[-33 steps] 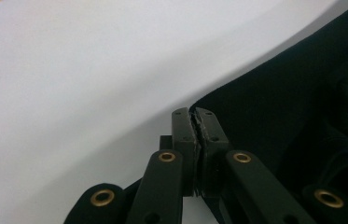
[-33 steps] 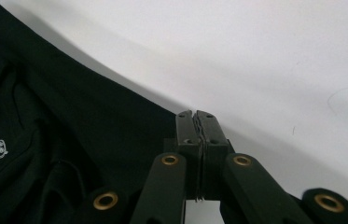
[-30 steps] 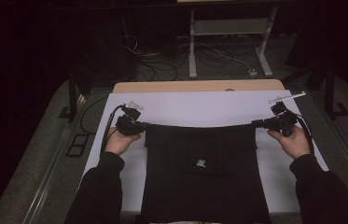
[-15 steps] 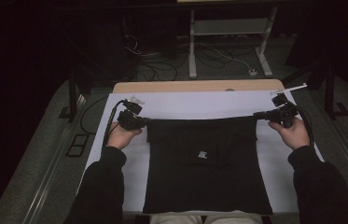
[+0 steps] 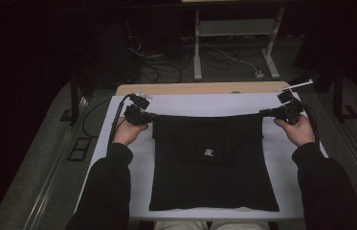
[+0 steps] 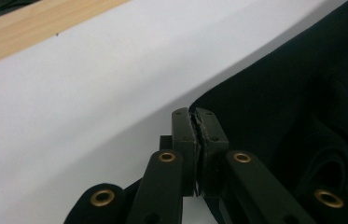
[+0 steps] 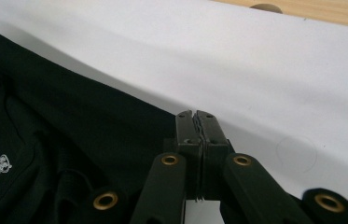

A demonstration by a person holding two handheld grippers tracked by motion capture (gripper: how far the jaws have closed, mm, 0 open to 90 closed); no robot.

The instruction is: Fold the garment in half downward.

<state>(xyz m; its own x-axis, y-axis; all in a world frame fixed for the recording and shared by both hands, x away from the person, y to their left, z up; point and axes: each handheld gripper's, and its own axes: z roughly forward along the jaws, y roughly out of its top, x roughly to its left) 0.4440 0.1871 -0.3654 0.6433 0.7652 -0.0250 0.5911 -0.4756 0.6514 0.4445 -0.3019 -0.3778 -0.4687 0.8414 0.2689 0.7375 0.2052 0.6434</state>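
A black garment [image 5: 212, 163] with a small white logo [image 5: 209, 152] lies spread on the white table cover [image 5: 200, 103]. Its far edge is pulled taut between my two grippers. My left gripper [image 5: 150, 116] is shut on the garment's far left corner [image 6: 218, 105], its jaws pressed together on the cloth [image 6: 195, 122]. At the far right corner my right gripper [image 5: 263, 113] is shut on the black cloth [image 7: 97, 112], jaws tight together [image 7: 195, 122]. The near hem reaches the table's front edge. A hand holds each gripper, with dark sleeves coming in from below.
A strip of bare wood tabletop [image 5: 200, 88] shows beyond the white cover. Behind the table stand a white metal frame [image 5: 233, 28] and loose cables [image 5: 166, 62] on the floor. Black cables trail from each gripper along the table's sides.
Both grippers have moved away from the person toward the far edge, dragging the garment's top edge with them; the cloth has slid farther up the table and lies flatter.
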